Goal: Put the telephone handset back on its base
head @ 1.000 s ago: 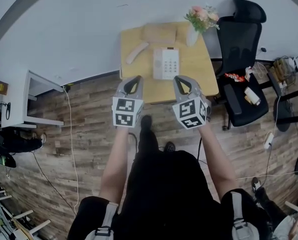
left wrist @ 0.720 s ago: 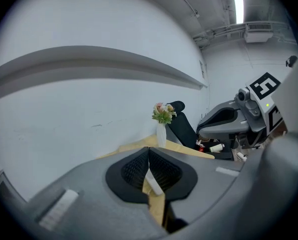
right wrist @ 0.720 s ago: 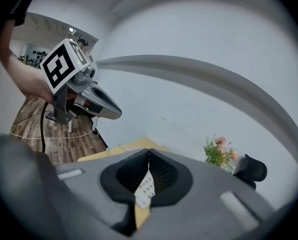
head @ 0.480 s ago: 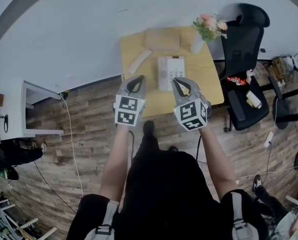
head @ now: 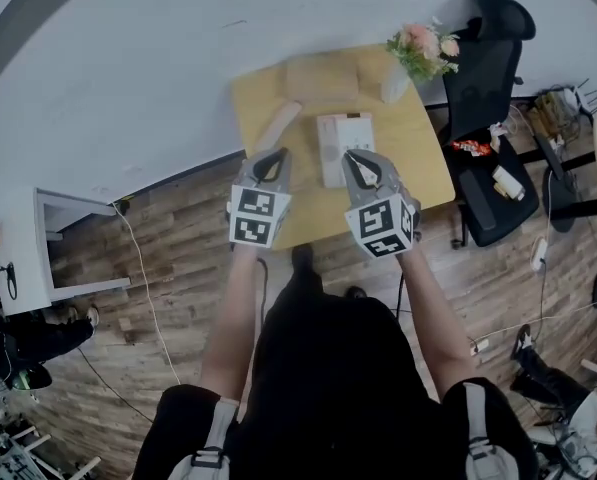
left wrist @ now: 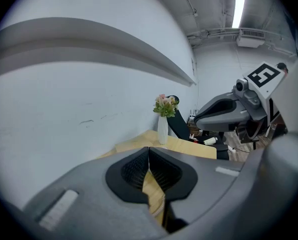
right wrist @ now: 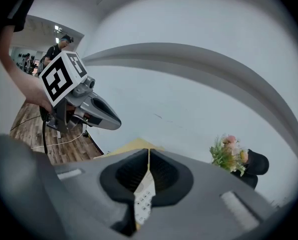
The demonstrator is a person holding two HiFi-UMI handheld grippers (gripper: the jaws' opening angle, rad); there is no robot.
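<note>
In the head view a white telephone base (head: 343, 133) sits mid-table on a small wooden table (head: 418, 158). The pale handset (head: 279, 124) lies off the base, slanted on the table to its left. My left gripper (head: 275, 155) hangs over the table's near left part, short of the handset, shut and empty. My right gripper (head: 351, 156) is over the near end of the base, also shut and empty. In the right gripper view (right wrist: 149, 154) the base's keypad (right wrist: 143, 200) shows below the closed jaws. In the left gripper view (left wrist: 149, 151) only tabletop (left wrist: 188, 146) shows under them.
A tan box (head: 323, 78) lies at the table's far edge, and a white vase of flowers (head: 396, 80) stands at the far right corner. A black office chair (head: 483, 118) stands right of the table, a white wall behind it. Wooden floor and cables surround me.
Both grippers have moved forward together towards the table and now reach over its near edge. The table lies closer below them. Both stay shut.
</note>
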